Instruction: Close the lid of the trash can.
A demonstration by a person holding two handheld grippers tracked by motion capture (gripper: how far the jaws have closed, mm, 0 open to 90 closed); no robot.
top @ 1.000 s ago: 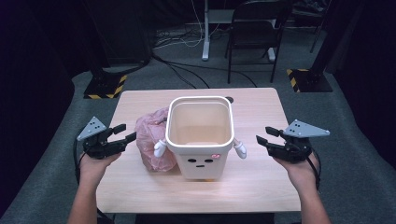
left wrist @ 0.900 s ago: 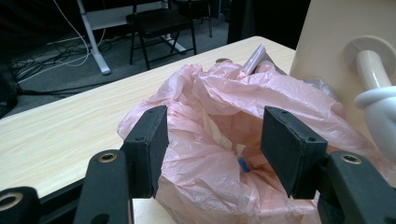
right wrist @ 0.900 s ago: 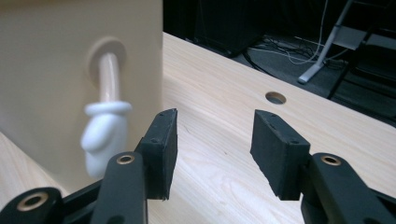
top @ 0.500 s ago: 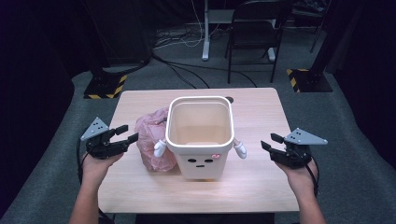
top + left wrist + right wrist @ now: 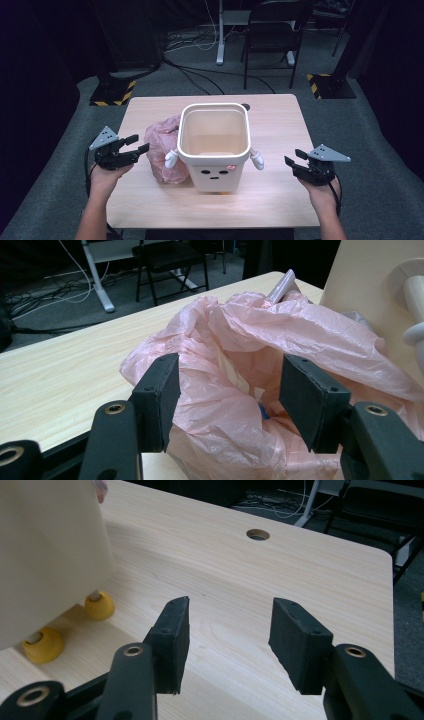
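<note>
From above, I see my left tool [image 5: 136, 145] spread wide beside the crumpled pink plastic bag [image 5: 162, 155], left of the cream face-painted bin [image 5: 214, 145]. My right tool [image 5: 295, 164] is spread too.

Left gripper view: bag between my jaws, not pinched.

Right gripper view: bare wooden desk [image 5: 300, 570].

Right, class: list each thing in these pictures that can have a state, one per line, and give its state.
Cream bin with a face: upright, lidless, nothing visible inside.
Pink plastic bag: crumpled, mouth open, beside the bin.
Left tool: jaws open, at the bag.
Right tool: jaws open, holding nothing.
Folding chair: unfolded, vacant.
</note>
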